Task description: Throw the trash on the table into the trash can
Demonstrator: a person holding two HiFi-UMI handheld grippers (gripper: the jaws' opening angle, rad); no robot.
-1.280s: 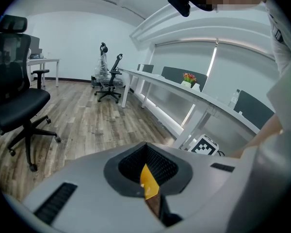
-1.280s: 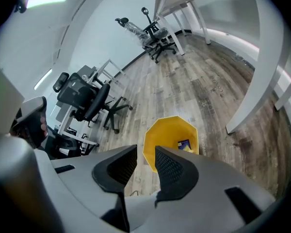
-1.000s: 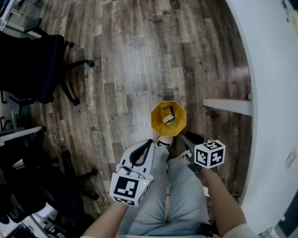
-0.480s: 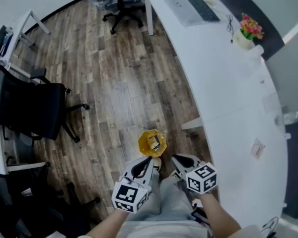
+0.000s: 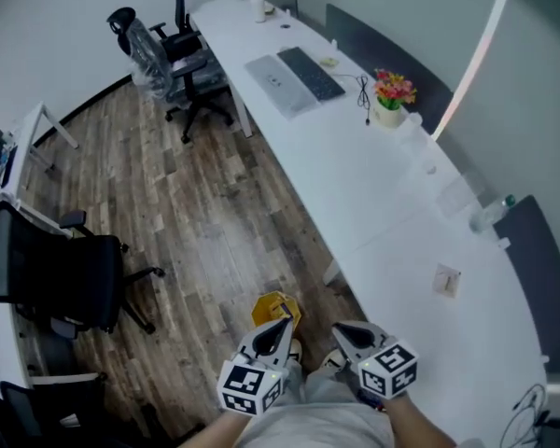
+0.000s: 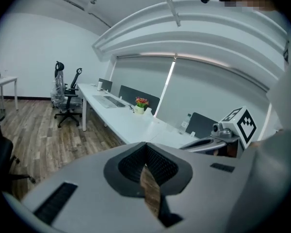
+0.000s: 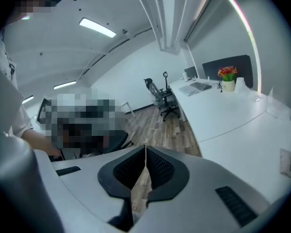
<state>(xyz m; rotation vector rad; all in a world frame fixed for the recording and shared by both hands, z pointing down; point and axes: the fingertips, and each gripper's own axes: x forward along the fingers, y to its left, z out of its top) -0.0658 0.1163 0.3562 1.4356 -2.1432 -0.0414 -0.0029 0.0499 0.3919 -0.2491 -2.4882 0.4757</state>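
The yellow trash can stands on the wooden floor beside the long white table. My left gripper hides its near side. Both grippers hang close to my body above the floor, apart from the table. The left gripper is shut with nothing between its pads. My right gripper is also shut and empty; its jaws have just been closing. On the table to my right lie a small pale square scrap and a clear bottle.
Farther along the table are a keyboard, a flat grey pad and a flower pot. A black office chair stands on the left, and more chairs stand at the far end. Bare wooden floor lies between them.
Both grippers have come up and the head view has swung from the floor up to the room. The can now shows smaller, partly behind the left gripper. The right jaws have come together.
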